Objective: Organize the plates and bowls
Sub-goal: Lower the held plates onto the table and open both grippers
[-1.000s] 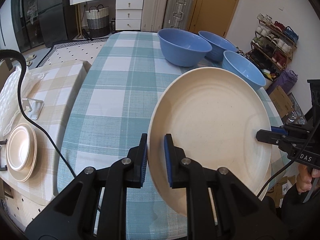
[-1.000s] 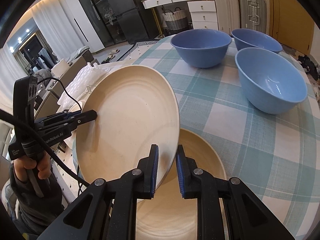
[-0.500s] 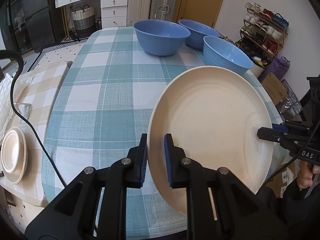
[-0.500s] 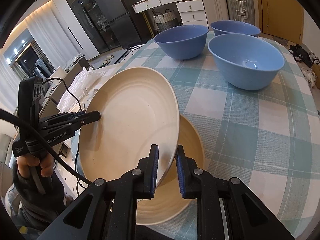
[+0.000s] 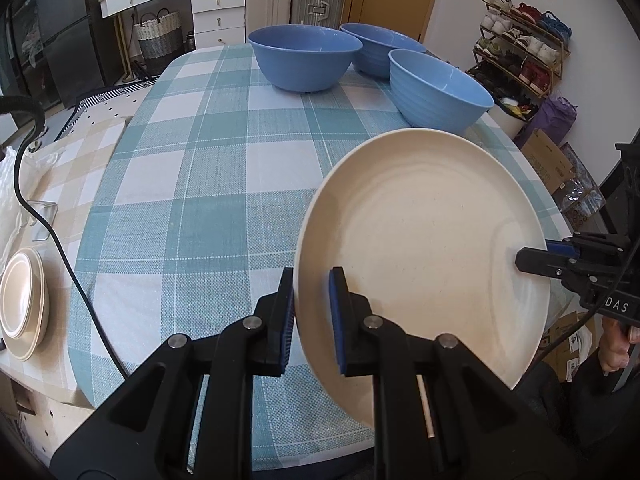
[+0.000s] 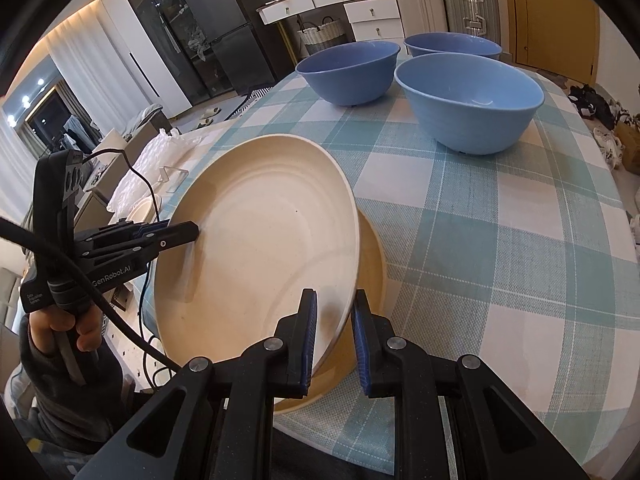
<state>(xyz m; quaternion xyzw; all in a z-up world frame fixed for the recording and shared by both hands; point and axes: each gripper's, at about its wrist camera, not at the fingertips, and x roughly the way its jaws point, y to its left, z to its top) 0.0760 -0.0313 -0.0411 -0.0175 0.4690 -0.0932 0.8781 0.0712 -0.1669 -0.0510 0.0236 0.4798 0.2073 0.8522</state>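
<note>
The cream plate point(image 5: 424, 248) hangs tilted above a second, tan plate point(image 6: 370, 264) lying near the worktop's point(image 5: 208, 184) front edge. Each tool is clamped on its rim: the left tool point(image 5: 311, 316) on one side, the right tool point(image 6: 335, 336) on the opposite side, probably so that a wide, smooth disc stays steady from both edges while it is stacked. It is matte, faintly speckled, with shallow concentric rings and a raised lip. Beyond the plate stand three blue bowls point(image 5: 304, 56) close together at the worktop's far end.
</note>
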